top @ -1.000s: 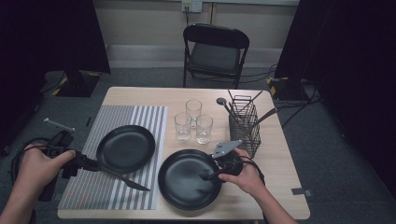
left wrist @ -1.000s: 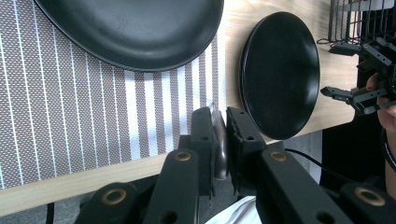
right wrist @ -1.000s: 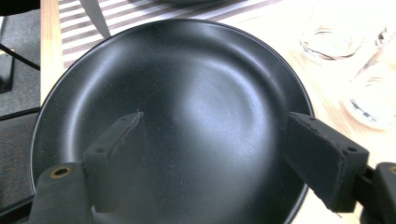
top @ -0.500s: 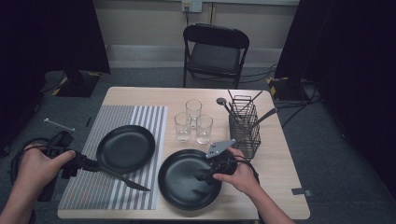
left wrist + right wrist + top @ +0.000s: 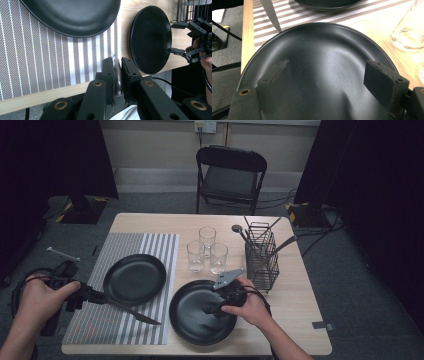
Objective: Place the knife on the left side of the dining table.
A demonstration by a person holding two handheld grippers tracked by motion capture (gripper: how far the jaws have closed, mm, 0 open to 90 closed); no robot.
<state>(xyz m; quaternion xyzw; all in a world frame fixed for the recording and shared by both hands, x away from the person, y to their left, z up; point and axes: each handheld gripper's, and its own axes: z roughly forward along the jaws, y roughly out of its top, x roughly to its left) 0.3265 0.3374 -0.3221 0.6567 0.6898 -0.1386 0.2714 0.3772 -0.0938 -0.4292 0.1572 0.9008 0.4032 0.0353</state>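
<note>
Left gripper view: the left gripper is pinching the handle of a table knife between jaws pressed close together, and the blade is reaching out over the striped placemat. In the high view the knife is slanting from the left gripper toward the near edge of the mat, with its tip lying close to the rim of the near black plate; whether the blade is touching the mat or hanging just above it is hard to tell from here.

Right gripper view: the right gripper is holding its jaws spread wide over the bowl of the near black plate, pinching nothing, with the knife blade lying just beyond the plate's far rim.

Risks from this position: the grip is falling on a narrow, smooth handle, so the knife is liable to pivot or slip if it is swung quickly. The blade tip is pointing toward the near plate and the right hand, so a careless sweep is likely to strike one of them. The far black plate, three glasses and the wire cutlery holder are standing close by, and a wide move of the right gripper is apt to knock a glass over.
</note>
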